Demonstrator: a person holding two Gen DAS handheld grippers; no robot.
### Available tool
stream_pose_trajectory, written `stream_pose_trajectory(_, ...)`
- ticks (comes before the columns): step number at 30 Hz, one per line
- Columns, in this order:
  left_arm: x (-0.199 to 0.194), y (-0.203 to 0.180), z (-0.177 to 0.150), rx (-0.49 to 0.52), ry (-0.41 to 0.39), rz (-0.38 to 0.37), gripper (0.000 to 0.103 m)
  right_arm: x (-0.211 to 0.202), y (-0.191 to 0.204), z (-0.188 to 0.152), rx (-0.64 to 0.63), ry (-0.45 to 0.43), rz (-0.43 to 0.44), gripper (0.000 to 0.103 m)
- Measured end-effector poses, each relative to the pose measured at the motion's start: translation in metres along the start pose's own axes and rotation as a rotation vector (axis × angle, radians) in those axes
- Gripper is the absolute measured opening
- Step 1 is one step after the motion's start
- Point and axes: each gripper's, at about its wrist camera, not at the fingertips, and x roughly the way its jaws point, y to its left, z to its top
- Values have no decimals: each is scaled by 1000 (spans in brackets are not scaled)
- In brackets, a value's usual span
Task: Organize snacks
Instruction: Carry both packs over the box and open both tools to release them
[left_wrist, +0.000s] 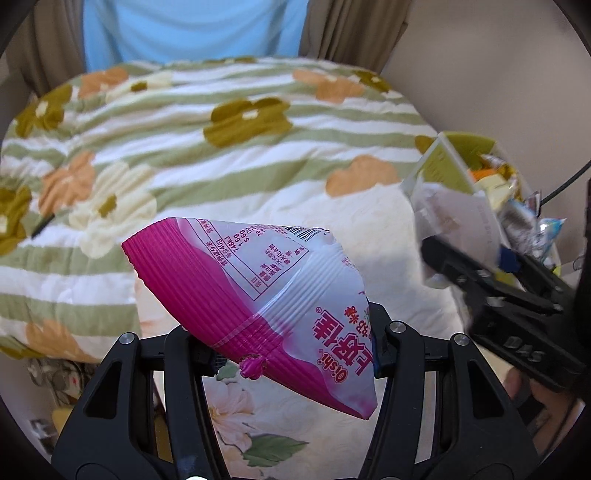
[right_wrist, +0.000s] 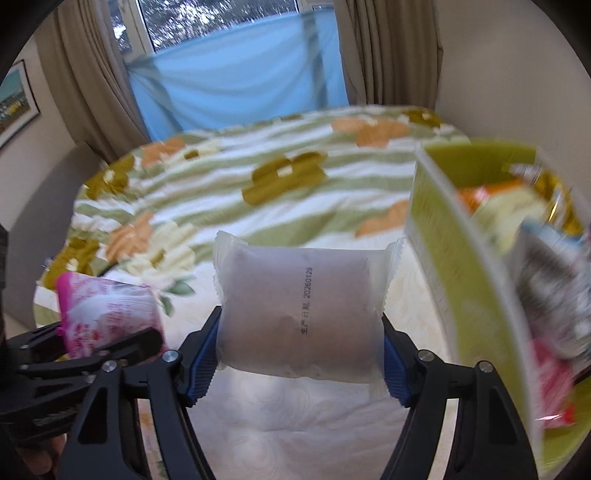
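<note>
Holding a pink snack bag (left_wrist: 258, 295) by its crimped end, the left gripper (left_wrist: 295, 354) has its jaws closed on it above the bed (left_wrist: 221, 166). The right gripper (right_wrist: 301, 354) clamps a frosted white packet (right_wrist: 299, 314) by both sides, beside the green box (right_wrist: 443, 229) of snacks.

Right gripper (right_wrist: 301, 347) pinches a frosted white snack packet (right_wrist: 299, 314) between its blue pads (right_wrist: 201, 363), above the bed. Green box (right_wrist: 461, 251) of snacks at right; pink bag (right_wrist: 107, 314) near left.
</note>
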Motion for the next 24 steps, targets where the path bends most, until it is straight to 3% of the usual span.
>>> stream_pose_trajectory(6, -34, -50, 29, 7, -72, -20, 51, -61, -28, 28, 10, -63, 60, 70)
stream_pose_trajectory(10, -47, -99, 46, 22, -109, -42, 51, -95, -67, 39, 17, -83, 58, 70)
stream_pose_trajectory(24, -6, -295, 82, 81, -99, -147, 51, -151, -225, 53, 35, -111, -18, 70)
